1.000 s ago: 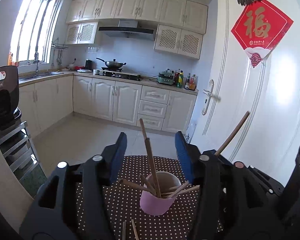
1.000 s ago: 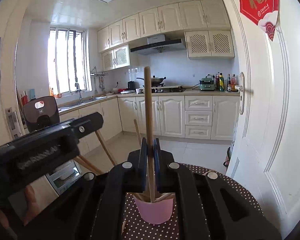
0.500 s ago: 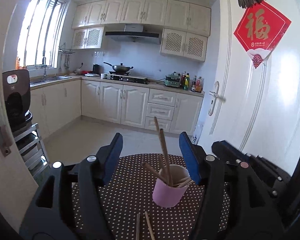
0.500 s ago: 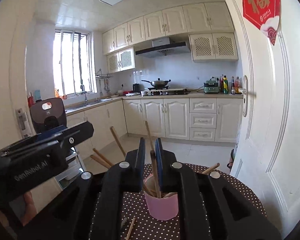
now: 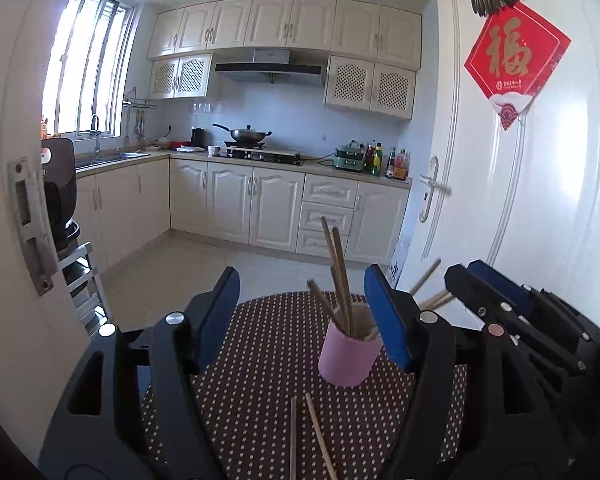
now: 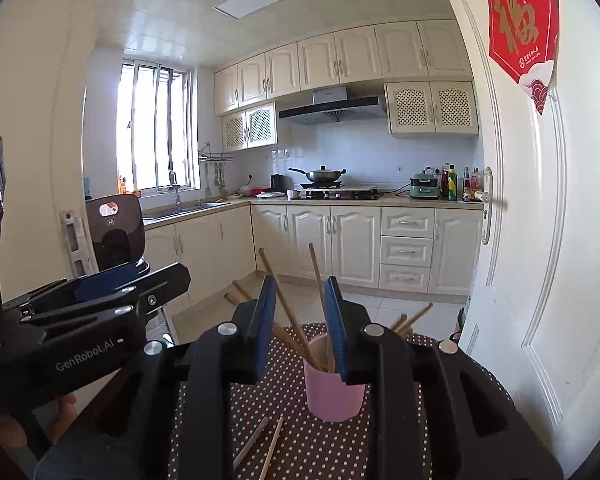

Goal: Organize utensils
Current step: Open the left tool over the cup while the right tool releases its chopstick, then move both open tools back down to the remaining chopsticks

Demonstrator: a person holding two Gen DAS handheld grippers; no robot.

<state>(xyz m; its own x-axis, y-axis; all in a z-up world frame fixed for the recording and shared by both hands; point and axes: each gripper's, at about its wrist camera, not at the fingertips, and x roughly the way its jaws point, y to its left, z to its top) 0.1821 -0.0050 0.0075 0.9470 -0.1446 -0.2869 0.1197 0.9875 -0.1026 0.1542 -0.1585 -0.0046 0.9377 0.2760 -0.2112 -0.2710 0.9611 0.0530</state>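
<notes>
A pink cup [image 5: 350, 354] [image 6: 334, 392] stands on a round table under a brown dotted cloth [image 5: 260, 380], with several wooden chopsticks [image 5: 342, 280] [image 6: 288, 312] leaning in it. Two loose chopsticks [image 5: 320, 436] [image 6: 272, 450] lie on the cloth in front of the cup. My left gripper [image 5: 304, 316] is short of the cup, its jaws opening wide with nothing between them. My right gripper [image 6: 300, 328] is also short of the cup, its jaws opening; the cup's chopsticks show through the gap, untouched by the pads. Each view shows the other gripper alongside [image 5: 500, 312] [image 6: 100, 312].
A white door [image 5: 520, 184] with a red paper decoration [image 5: 514, 60] stands open close on the right of the table. A door frame [image 5: 28, 224] is on the left, with a dark appliance on a rack [image 6: 116, 232] behind it. Tiled kitchen floor [image 5: 204, 264] lies beyond.
The right gripper was shut on an upright chopstick over the cup; it has let go and the chopstick stands in the cup. Both grippers have drawn back, and the left jaws have widened.
</notes>
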